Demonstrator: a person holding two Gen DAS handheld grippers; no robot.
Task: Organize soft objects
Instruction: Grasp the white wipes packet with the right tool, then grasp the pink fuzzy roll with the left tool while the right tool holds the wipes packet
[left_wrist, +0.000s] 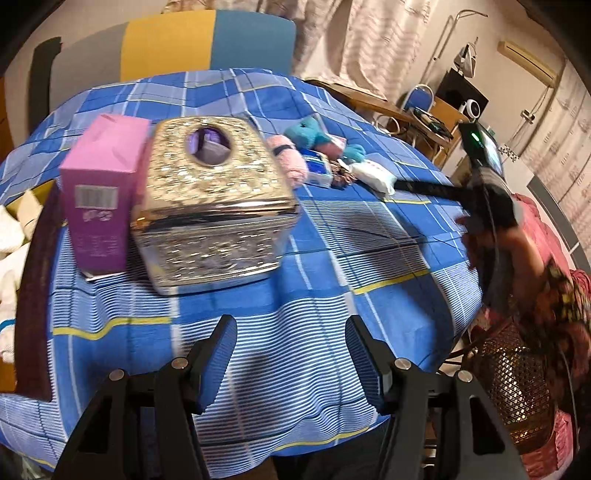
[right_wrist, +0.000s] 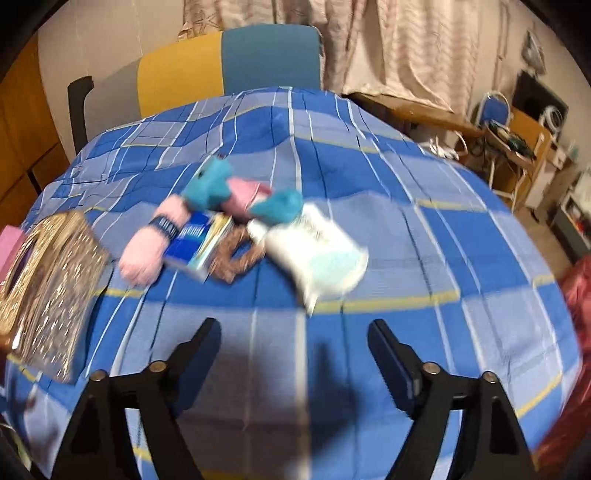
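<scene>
One brown ring (right_wrist: 236, 254) half hidden under blurred pile.

Each camera sat on its own gripper and looked forward and steeply down along two black fingers onto the table (left_wrist: 369, 258), covered in a blue checked cloth. The left wrist view stood close over the near left part, the gold tissue box (left_wrist: 214, 192) looming near. The right wrist view looked from the near edge toward the middle. Both views shared the gold box, the soft-item cluster with the turquoise plush toy (right_wrist: 218, 184), and the far-edge chair (right_wrist: 236, 62).
</scene>
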